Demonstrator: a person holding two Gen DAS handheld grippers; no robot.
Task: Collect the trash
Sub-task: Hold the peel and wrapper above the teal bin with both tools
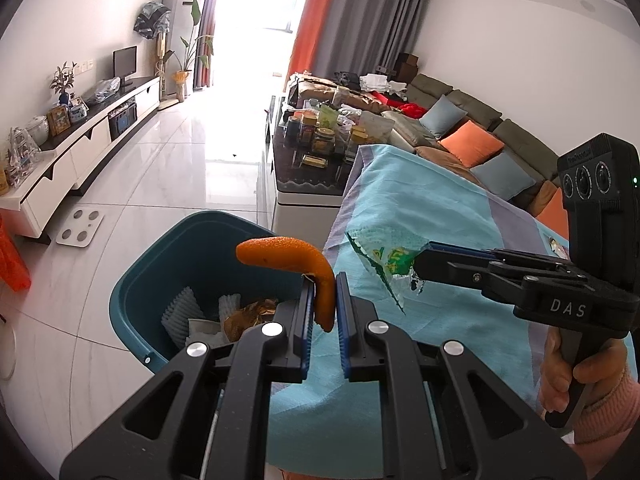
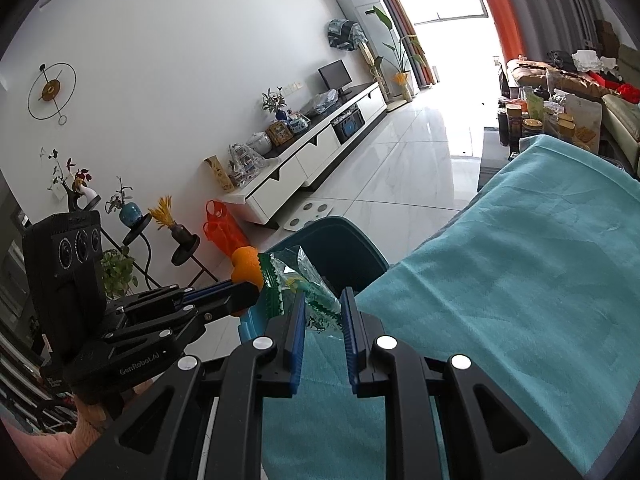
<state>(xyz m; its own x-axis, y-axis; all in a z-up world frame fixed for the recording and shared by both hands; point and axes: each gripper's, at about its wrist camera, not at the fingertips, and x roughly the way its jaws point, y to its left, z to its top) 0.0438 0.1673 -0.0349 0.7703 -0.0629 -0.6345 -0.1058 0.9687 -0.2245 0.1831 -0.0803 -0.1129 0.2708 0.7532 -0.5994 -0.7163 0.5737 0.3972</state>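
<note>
The left gripper (image 1: 324,300) is clamping an orange peel (image 1: 294,264) just beside the bin (image 1: 160,268), ready for dropping; the right gripper (image 2: 323,312) is pinching a green wrapper (image 2: 296,284) near the bin.

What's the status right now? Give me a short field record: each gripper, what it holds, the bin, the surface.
left gripper: shut on orange peel, held beside the bin's rim
right gripper: shut on clear green-printed wrapper
bin: teal, on the floor beside the table, already holds foam netting and crumpled wrappers
surface: teal cloth over the table
</note>
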